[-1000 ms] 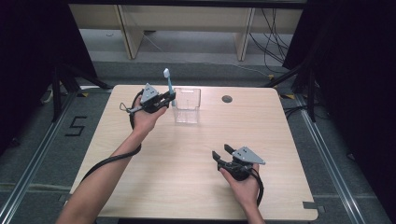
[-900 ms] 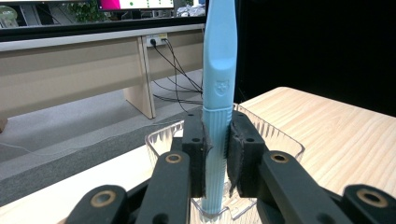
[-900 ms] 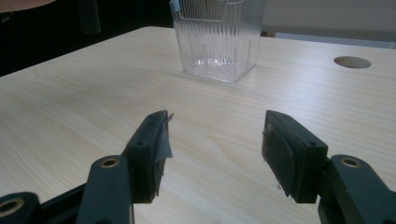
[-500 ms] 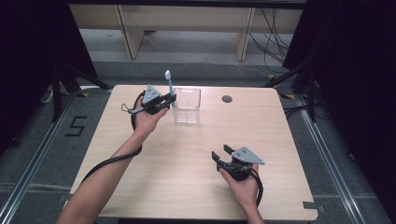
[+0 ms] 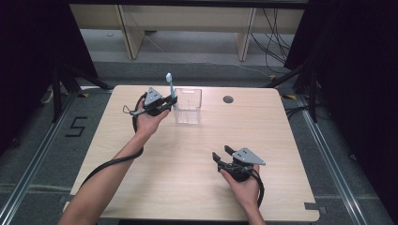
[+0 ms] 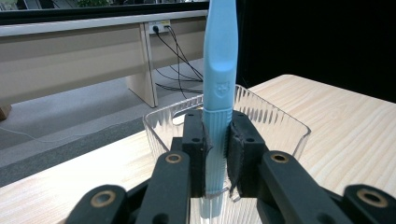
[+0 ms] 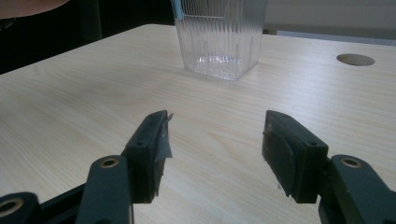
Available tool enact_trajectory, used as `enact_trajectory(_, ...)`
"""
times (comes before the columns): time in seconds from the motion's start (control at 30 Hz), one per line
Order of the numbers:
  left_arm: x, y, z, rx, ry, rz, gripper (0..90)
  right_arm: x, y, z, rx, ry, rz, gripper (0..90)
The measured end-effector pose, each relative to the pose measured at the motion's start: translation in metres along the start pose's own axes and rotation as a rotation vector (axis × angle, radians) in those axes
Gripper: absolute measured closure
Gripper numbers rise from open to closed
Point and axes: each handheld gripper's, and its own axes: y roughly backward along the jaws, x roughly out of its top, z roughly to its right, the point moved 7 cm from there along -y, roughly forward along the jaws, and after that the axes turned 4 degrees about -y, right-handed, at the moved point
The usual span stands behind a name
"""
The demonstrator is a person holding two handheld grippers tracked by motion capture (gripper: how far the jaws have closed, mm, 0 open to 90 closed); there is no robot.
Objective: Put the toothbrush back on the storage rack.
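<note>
1. At about ten o'clock on the table (image 5: pixel 141 187), my left gripper (image 5: pixel 165 104) is clamped on a light blue toothbrush (image 5: pixel 170 84), which stands upright with its head at the top. In the left gripper view the two pads pinch the ribbed lower handle (image 6: pixel 215 154) from both sides, and the smooth upper handle rises above them.

2. Just beside it, towards eleven o'clock, stands the clear ribbed cup (image 5: pixel 188 106). The toothbrush is at the cup's left edge; from the left gripper view its lower end looks to be at or just inside the near wall, but through the clear plastic I cannot tell which.

3. Handling, as I judge it: the toothbrush is light and stiff, a narrow plastic stick that could pivot between flat pads, so the ribbed section is the sensible place to hold (the smooth upper part looks more slippery). The cup looks light and thin-walled, so a knock from the jaws could slide or tip it.

4. Farther right, near one o'clock, there is a round cable hole (image 5: pixel 228 99) in the tabletop.

5. Down at about five o'clock, well apart from the cup, my right gripper (image 5: pixel 224 158) rests low over the wood with its jaws spread wide and nothing between them.
</note>
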Motion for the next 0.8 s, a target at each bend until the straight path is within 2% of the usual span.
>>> enact_trajectory(0.13,-0.0012,-0.0002,0.0001,0.001,0.000,-0.002,77.9,-0.0002,0.0005,0.0008,-0.008,0.010,-0.006,42.0)
enact_trajectory(0.17,-0.0020,-0.0004,0.0003,0.001,0.002,-0.002,77.9,-0.0012,0.0000,-0.0013,0.003,-0.012,-0.011,42.0)
enact_trajectory(0.53,-0.0072,-0.0010,0.0008,0.005,0.009,-0.007,77.5,-0.0023,0.0000,0.0000,-0.005,0.000,-0.020,41.9)
enact_trajectory(0.6,-0.0077,-0.0009,0.0012,0.007,0.001,-0.014,77.4,-0.0007,-0.0019,0.0015,-0.008,0.025,0.007,41.8)
enact_trajectory(0.7,-0.0072,-0.0009,0.0024,0.005,-0.001,-0.017,77.3,-0.0010,-0.0019,0.0010,-0.005,0.019,0.005,41.9)
enact_trajectory(0.73,-0.0075,-0.0010,0.0022,0.006,-0.001,-0.019,77.3,-0.0017,-0.0018,-0.0006,0.002,-0.002,-0.004,41.9)
enact_trajectory(0.8,-0.0077,-0.0009,0.0020,0.007,0.001,-0.020,77.2,-0.0021,-0.0001,0.0005,-0.008,0.005,-0.019,41.8)
